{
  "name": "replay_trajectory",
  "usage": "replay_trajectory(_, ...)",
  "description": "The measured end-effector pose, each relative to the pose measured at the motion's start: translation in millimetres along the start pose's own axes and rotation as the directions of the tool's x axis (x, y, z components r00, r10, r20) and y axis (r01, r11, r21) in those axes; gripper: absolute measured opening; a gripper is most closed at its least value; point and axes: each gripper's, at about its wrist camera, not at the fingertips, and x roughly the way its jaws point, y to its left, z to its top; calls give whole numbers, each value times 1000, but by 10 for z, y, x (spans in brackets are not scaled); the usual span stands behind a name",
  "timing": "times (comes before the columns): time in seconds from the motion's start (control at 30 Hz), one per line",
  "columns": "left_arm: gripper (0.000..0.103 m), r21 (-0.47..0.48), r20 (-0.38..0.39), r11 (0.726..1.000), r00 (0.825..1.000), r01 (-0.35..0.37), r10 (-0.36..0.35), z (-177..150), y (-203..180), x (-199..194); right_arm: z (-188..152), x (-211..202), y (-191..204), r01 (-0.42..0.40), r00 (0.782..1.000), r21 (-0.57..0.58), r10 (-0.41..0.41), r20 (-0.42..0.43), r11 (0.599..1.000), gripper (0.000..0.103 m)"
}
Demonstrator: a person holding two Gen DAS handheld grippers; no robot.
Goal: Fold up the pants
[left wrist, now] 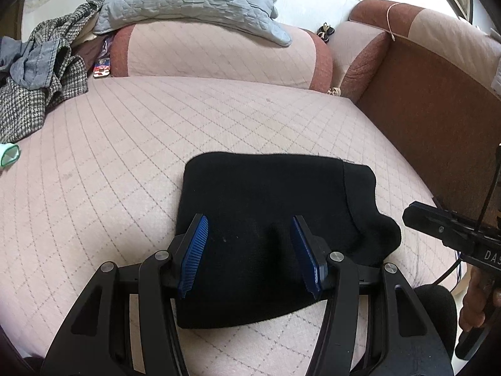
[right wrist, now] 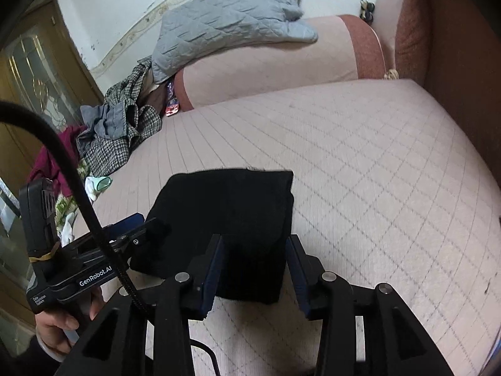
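While both tools hovered over it, the folded black pants (left wrist: 269, 219) lay on the pink quilted sofa seat (left wrist: 109, 156). Left tool (left wrist: 249, 228): jaws apart, empty. Right tool (right wrist: 255, 260): jaws apart, gripping nothing.

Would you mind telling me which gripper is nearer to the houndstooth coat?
Left. The left gripper hovers over the folded black pants' side toward the houndstooth coat; the right gripper sits farther away.

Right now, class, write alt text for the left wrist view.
Folded black pants lie on a pink quilted sofa seat, with the open left tool over them. A pile of clothes sits at the far left.
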Motion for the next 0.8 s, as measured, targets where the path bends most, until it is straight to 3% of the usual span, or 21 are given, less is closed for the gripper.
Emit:
replay_trajectory(0.47,55,-3,-1,1000,1000,-27,27,174,134,76,148,464,-65,21,998,35,-19,-68,999,39)
replay_trajectory(0.63,55,-17,-9,999,999,-31,31,199,201,123,97,480,-38,25,997,-7,-26,-69,1000,20)
replay_trajectory(0.8,55,-11,-17,1000,999,-28,28,205,207,180,98,433,-29,23,998,-29,-25,-65,999,18)
